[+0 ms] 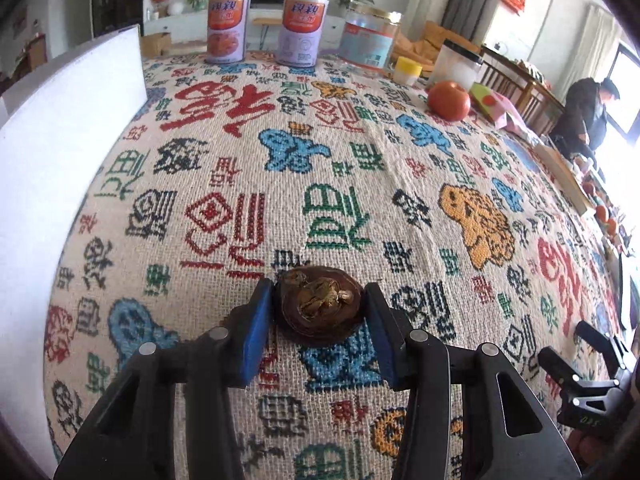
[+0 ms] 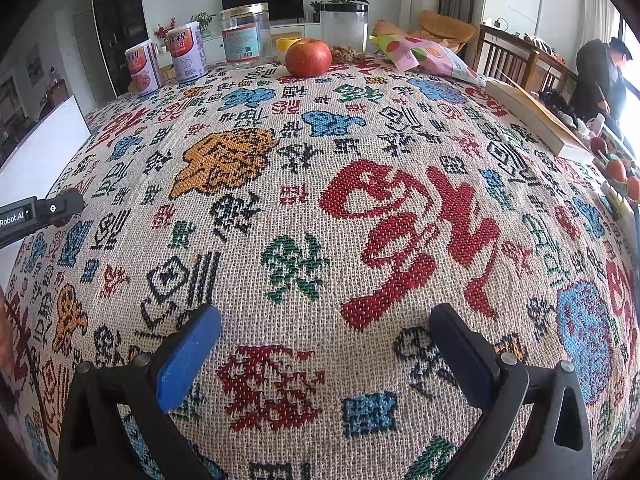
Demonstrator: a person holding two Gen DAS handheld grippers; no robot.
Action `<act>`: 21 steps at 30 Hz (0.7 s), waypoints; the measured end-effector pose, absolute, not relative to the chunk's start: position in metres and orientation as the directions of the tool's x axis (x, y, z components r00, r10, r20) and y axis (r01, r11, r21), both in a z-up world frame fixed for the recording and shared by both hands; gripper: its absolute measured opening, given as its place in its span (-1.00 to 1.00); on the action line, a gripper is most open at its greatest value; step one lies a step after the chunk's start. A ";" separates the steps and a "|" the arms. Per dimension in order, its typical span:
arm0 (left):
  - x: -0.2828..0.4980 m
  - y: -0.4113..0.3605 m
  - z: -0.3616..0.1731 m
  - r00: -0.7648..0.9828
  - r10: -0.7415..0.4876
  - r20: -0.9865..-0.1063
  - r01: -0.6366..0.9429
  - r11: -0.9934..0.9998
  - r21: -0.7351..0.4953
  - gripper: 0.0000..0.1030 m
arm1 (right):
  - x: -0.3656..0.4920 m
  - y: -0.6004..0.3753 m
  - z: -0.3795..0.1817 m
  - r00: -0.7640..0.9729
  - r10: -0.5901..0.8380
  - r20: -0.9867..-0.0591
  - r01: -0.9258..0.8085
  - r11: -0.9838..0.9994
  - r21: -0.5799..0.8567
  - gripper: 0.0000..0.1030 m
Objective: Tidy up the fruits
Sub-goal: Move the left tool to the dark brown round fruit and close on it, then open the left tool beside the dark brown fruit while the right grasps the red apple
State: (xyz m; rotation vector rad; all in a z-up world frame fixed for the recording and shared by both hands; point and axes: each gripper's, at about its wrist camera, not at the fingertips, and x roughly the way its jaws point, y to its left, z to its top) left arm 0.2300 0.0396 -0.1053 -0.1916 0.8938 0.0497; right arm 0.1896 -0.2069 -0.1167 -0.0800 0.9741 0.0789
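Brown mangosteen (image 1: 318, 306) sitting pinched between the left gripper (image 1: 319, 320) pads, above the woven cloth (image 1: 340, 184); right gripper (image 2: 326, 348) hanging wide open, holding nothing; red apple (image 2: 308, 57) resting at the far edge beside two cans (image 1: 226, 26), a clear labelled jar (image 2: 245, 34) and a black-lidded jar (image 2: 344, 26), contents unclear

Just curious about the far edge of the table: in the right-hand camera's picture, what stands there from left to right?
Two cans → labelled clear jar → yellow lid → apple → black-lidded jar → snack bag.
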 end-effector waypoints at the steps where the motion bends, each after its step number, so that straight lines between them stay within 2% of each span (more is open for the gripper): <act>1: 0.232 0.038 -0.106 0.614 0.001 -0.789 -0.123 0.988 -0.094 0.57 | 0.190 -0.207 -0.117 0.560 0.031 -0.828 -0.103 0.994 -0.032 1.00; 2: 0.234 0.039 -0.109 0.594 0.017 -0.804 -0.122 0.990 -0.069 0.72 | 0.189 -0.207 -0.117 0.560 0.031 -0.828 -0.103 0.994 -0.032 1.00; 6: 0.223 0.040 -0.113 0.598 0.081 -0.798 -0.150 0.989 -0.012 0.77 | 0.190 -0.207 -0.116 0.559 0.032 -0.828 -0.103 0.994 -0.031 1.00; 7: 0.223 0.038 -0.115 0.590 0.103 -0.801 -0.156 0.988 0.012 0.87 | 0.190 -0.207 -0.116 0.559 0.033 -0.829 -0.103 0.994 -0.030 1.00; 9: 0.220 0.041 -0.116 0.582 0.107 -0.806 -0.178 0.984 0.002 0.91 | 0.191 -0.207 -0.116 0.558 0.034 -0.829 -0.102 0.994 -0.028 1.00; 14: 0.218 0.043 -0.116 0.585 0.105 -0.804 -0.178 0.984 -0.001 0.93 | 0.186 -0.207 -0.116 0.554 0.036 -0.832 -0.114 0.993 -0.033 1.00; 16: 0.217 0.043 -0.116 0.586 0.108 -0.803 -0.181 0.984 0.000 0.94 | 0.191 -0.205 -0.115 0.536 0.062 -0.842 -0.179 0.983 -0.042 1.00; 18: 0.216 0.043 -0.115 0.587 0.108 -0.803 -0.183 0.983 -0.001 0.94 | 0.213 -0.209 -0.114 0.520 0.096 -0.849 -0.223 0.974 -0.027 0.99; 21: 0.216 0.043 -0.115 0.586 0.110 -0.803 -0.183 0.983 0.001 0.94 | 0.271 -0.219 -0.108 0.548 0.120 -0.828 -0.186 0.982 0.018 0.99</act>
